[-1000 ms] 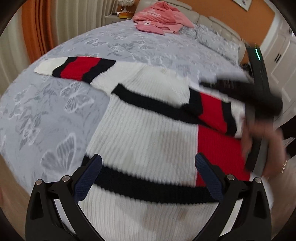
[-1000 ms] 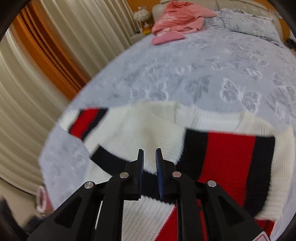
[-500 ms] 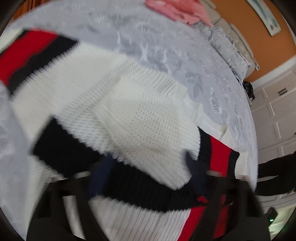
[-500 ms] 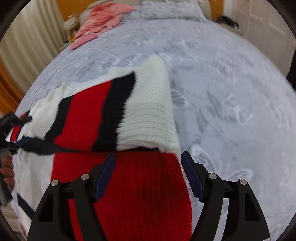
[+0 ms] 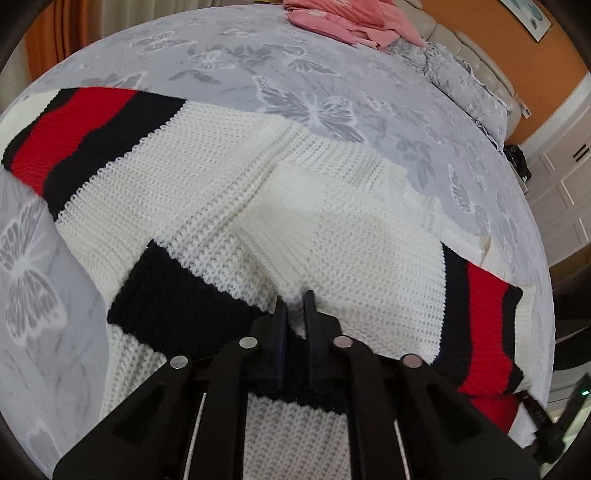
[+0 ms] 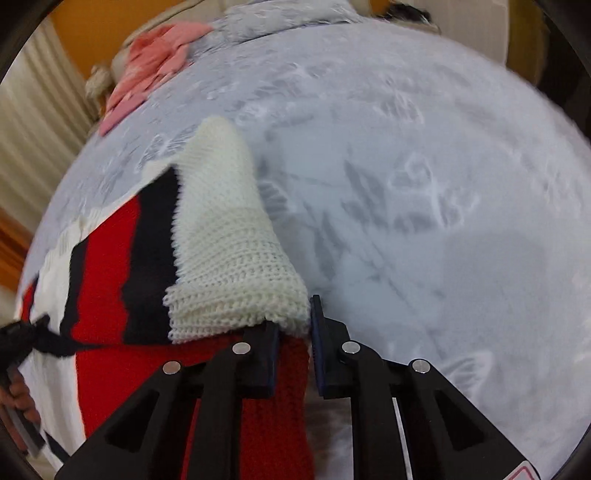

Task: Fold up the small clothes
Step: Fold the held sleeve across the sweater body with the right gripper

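A white knit sweater (image 5: 207, 184) with black and red stripes lies on the grey butterfly bedspread (image 5: 229, 55). One sleeve stretches out to the left, its red and black cuff (image 5: 74, 125) at the far left. My left gripper (image 5: 294, 306) is shut on the sweater's black band and white knit near the body's middle. In the right wrist view my right gripper (image 6: 293, 325) is shut on the sweater's red side edge (image 6: 273, 406), under the white cuff (image 6: 229, 251) of the folded-in right sleeve. The other gripper and a hand show at the left edge (image 6: 18, 343).
A pile of pink clothes (image 5: 347, 22) lies at the far end of the bed, by a grey pillow (image 5: 461, 77). Curtains (image 6: 33, 122) hang at the left. White cabinet doors (image 5: 565, 173) stand to the right. Bare bedspread (image 6: 443, 184) extends right of the sweater.
Both grippers went from open to shut on the sweater. The left moved up over the body to the black band; the right closed on the red side edge.
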A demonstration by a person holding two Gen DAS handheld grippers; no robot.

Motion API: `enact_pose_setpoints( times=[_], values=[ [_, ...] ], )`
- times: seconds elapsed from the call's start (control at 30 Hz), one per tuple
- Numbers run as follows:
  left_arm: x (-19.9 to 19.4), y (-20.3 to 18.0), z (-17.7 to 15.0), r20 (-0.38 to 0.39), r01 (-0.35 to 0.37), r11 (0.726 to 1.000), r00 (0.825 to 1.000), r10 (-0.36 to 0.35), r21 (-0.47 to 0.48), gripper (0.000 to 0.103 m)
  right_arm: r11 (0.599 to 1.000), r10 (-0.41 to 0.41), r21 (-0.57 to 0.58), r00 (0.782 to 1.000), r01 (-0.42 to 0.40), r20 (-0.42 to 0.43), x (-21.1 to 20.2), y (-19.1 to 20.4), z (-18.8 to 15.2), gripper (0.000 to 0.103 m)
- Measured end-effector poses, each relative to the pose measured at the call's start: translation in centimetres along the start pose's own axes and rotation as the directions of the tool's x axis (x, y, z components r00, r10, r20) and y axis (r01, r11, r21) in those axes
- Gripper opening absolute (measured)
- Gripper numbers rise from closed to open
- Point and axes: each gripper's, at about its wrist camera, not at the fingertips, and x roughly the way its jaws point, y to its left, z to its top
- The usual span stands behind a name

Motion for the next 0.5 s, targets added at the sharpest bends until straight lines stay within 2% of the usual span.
enact_pose_setpoints(
  times=[0.1,0.13,0.17,0.23,0.3,0.37,0.4,0.47,0.5],
  values=[
    [-2.6,1.8,0.0,0.051,0.092,0.993,0.995,-0.088,-0.074,0.014,0.998,0.006,-0.07,0.998,-0.001,0.067,-3.3,3.1,0.3,0.02],
    [-3.6,2.9,0.1,0.081,0.118,0.987,0.991,-0.109,-0.107,0.026,0.996,0.009,-0.094,0.997,-0.001,0.081,-4.2,3.9,0.1,0.021],
    [-5.2,4.8,0.4,0.125,0.136,0.977,0.985,-0.117,-0.163,0.048,0.993,0.017,-0.118,0.996,-0.006,0.091,-4.9,4.4,-0.4,0.023],
    [-7.5,9.0,1.3,0.215,0.127,0.954,0.974,-0.068,-0.271,0.064,0.985,0.027,-0.17,0.994,-0.009,0.102,-6.2,5.6,-1.7,0.039],
    [-8.8,12.9,2.9,0.254,0.101,0.932,0.967,-0.01,-0.347,0.066,0.98,0.049,-0.198,0.996,-0.032,0.081,-7.2,6.5,-3.7,0.041],
    [-9.3,17.6,5.3,0.262,0.044,0.9,0.962,0.079,-0.434,0.074,0.976,0.057,-0.212,0.998,-0.048,0.036,-7.7,7.2,-5.9,0.041],
    [-9.2,19.2,6.2,0.258,0.029,0.884,0.96,0.105,-0.466,0.075,0.975,0.058,-0.215,0.998,-0.055,0.007,-7.9,7.4,-7.4,0.041],
    [-8.7,23.2,8.0,0.235,-0.006,0.826,0.957,0.168,-0.564,0.075,0.975,0.059,-0.213,0.997,-0.067,-0.047,-8.1,7.7,-9.7,0.041],
    [-8.1,25.7,8.8,0.224,-0.003,0.777,0.957,0.185,-0.63,0.075,0.976,0.059,-0.204,0.995,-0.073,-0.078,-8.4,7.8,-10.8,0.041]
  ],
)
